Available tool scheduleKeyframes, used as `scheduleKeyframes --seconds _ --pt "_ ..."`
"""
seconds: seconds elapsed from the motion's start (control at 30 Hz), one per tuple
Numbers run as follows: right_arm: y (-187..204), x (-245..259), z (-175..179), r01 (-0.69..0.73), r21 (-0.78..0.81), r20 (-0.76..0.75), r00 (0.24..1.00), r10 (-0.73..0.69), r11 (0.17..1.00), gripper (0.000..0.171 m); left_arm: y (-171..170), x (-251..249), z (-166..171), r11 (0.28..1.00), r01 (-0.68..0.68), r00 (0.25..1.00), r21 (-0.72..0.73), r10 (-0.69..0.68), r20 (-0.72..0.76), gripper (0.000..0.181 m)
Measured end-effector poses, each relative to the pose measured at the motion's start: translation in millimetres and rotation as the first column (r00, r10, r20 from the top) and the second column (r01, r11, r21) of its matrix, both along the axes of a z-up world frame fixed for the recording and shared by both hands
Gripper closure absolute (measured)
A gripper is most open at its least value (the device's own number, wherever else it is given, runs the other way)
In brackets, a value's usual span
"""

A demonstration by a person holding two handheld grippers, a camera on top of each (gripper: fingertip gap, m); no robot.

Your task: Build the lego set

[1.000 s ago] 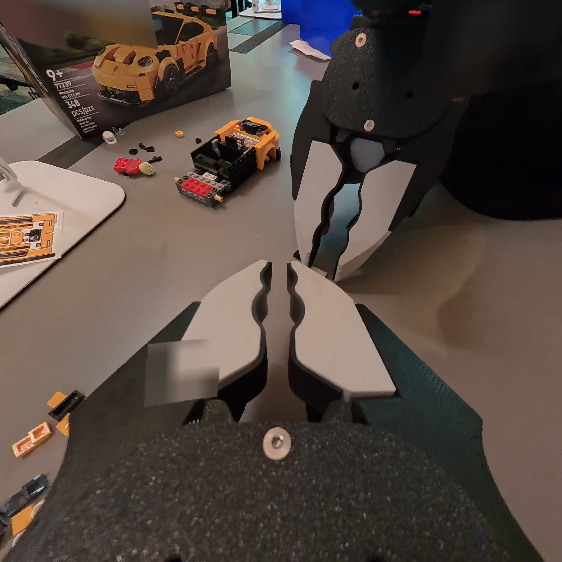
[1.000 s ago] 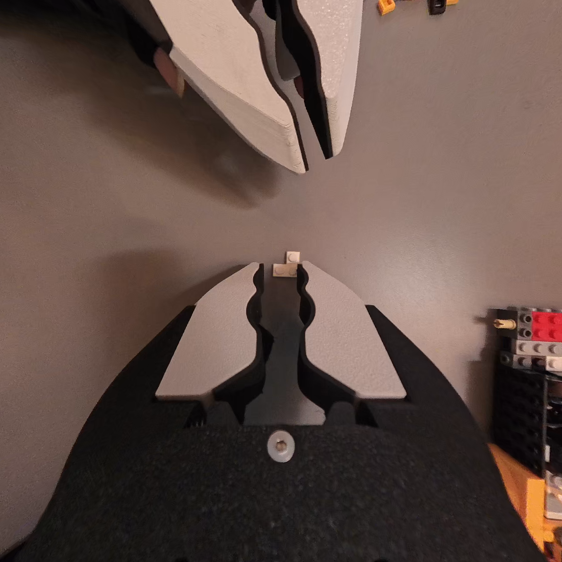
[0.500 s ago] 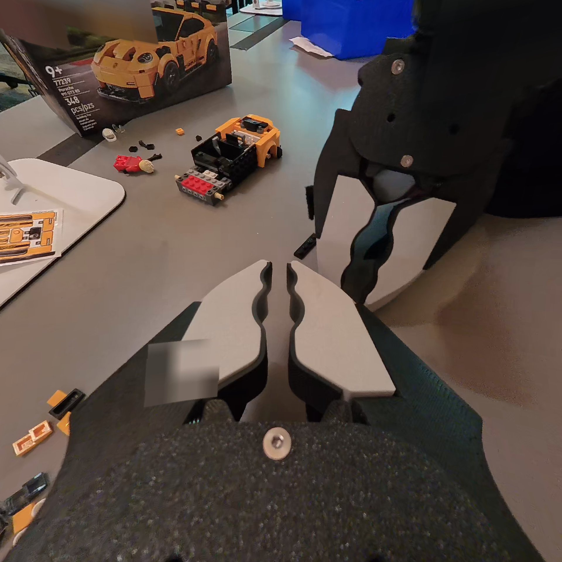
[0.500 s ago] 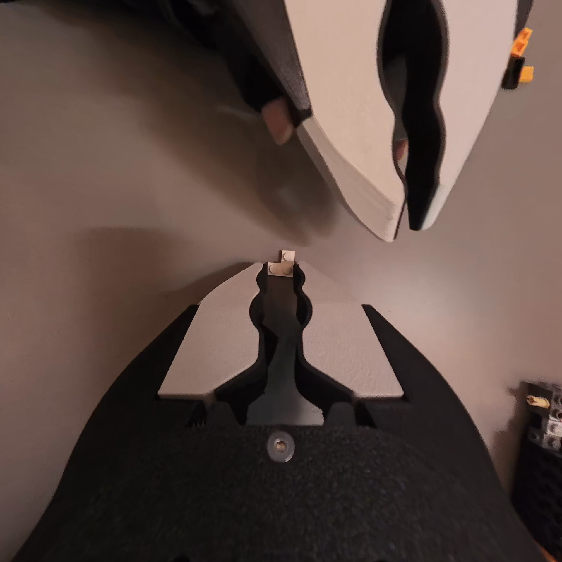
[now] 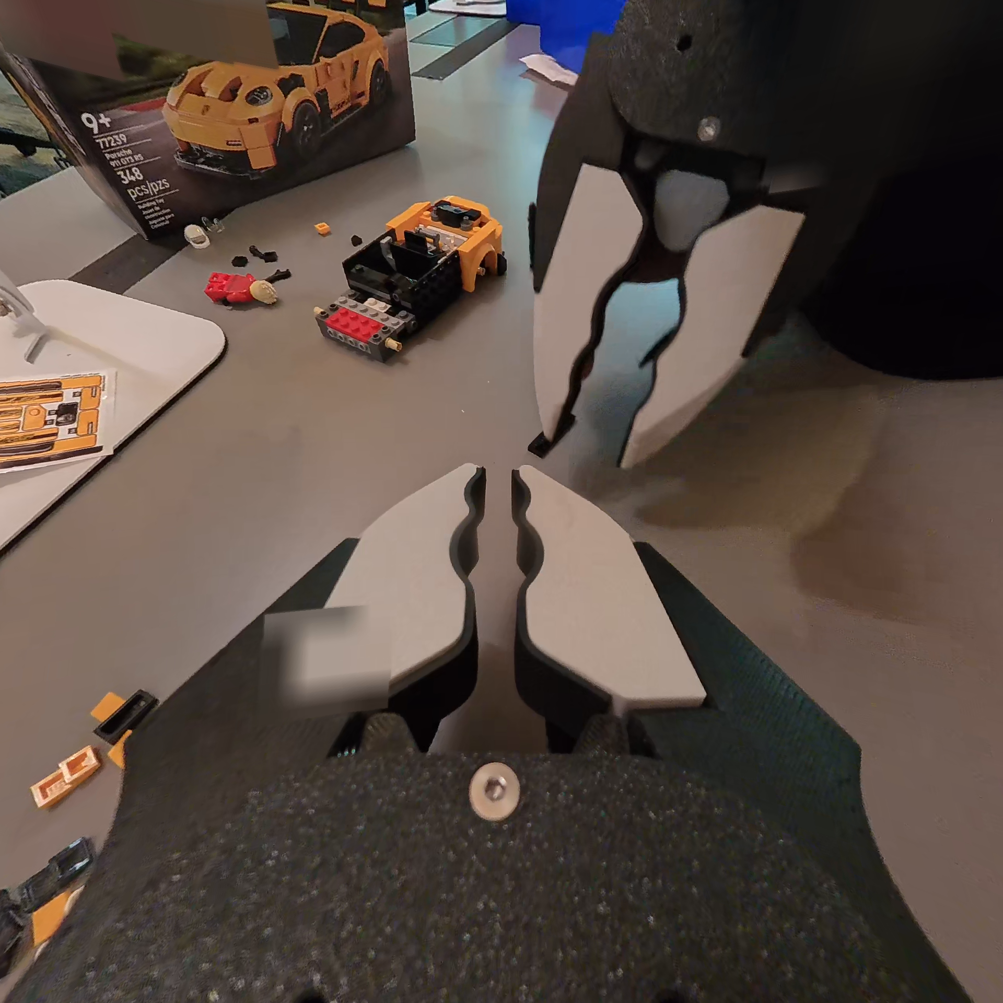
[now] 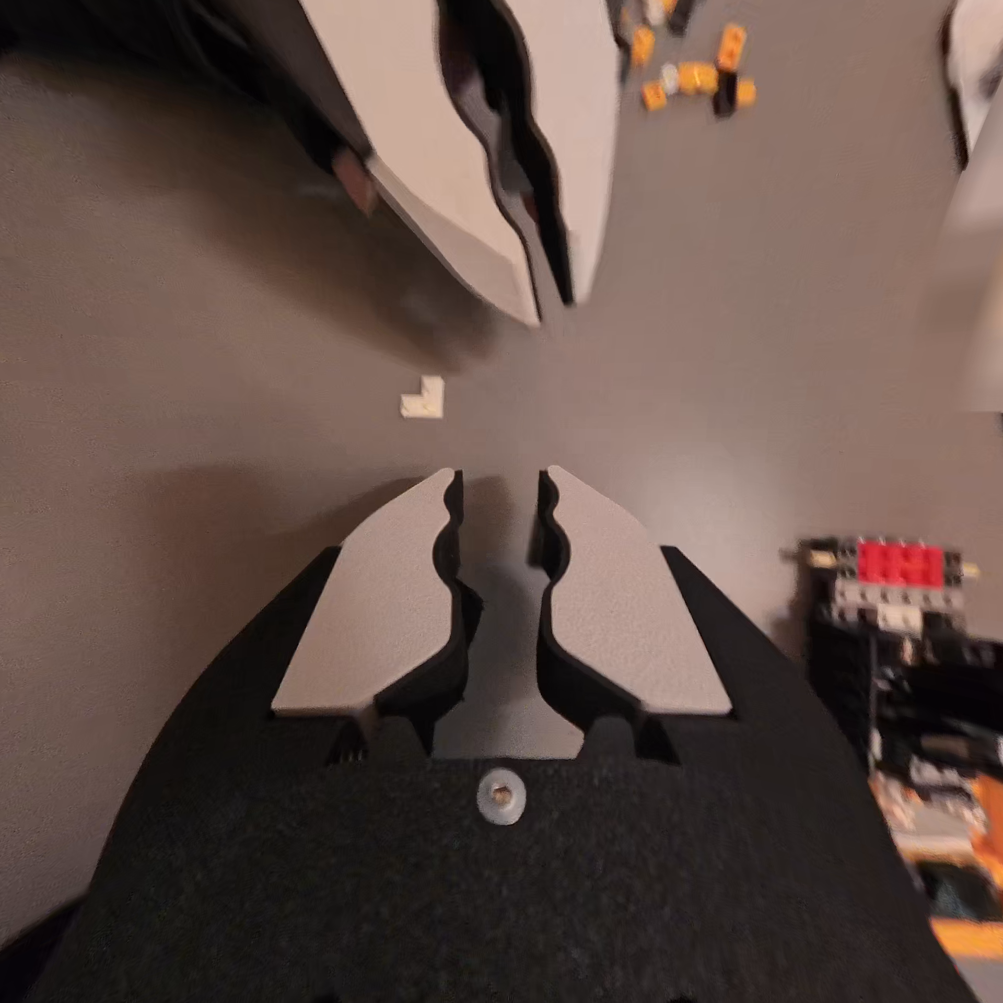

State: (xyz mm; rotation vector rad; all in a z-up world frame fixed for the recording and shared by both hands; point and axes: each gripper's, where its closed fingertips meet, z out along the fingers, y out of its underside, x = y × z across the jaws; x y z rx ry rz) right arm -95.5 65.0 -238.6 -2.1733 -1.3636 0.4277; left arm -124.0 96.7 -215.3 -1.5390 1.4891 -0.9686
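Observation:
My right gripper is open and empty above the grey table. A small white L-shaped plate lies on the table just ahead and left of its tips. A small black piece lies at one of its fingertips. My left gripper is shut with nothing in it. It points at the right gripper from close by and shows at the top of the right wrist view. The partly built black and orange car stands farther back, and at the right in the right wrist view.
The set's box stands at the back left. A white board with a sticker sheet lies at the left. A red minifigure and small black bits lie near the car. Loose orange and black pieces lie at the near left. The left gripper's tips are roughly 5 cm from the right gripper's. The small white L-shaped plate is about 5 cm from my right fingertips.
My right gripper has opened and let go of the white L-shaped plate, which now lies on the table. The gripper has drawn back and to the right of it. The left gripper stays shut.

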Motion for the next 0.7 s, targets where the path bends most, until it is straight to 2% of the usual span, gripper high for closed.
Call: scheduleKeyframes --seconds 0.17,0.3,0.7 --pt "-1 37 -14 0.068 -0.07 0.113 0.992 -0.06 0.995 0.144 0 0 -1 1.0 -0.001 1.0 0.002 0.001 -0.005 0.173" --pt "-6 40 -24 0.066 -0.103 0.152 0.987 -0.05 0.992 0.144 0 0 -1 1.0 -0.001 1.0 0.003 0.001 -0.004 0.173" --pt "-3 30 -25 0.042 -0.086 0.128 0.991 -0.031 0.995 0.163 0 0 -1 1.0 0.001 1.0 0.011 -0.001 -0.007 0.173"
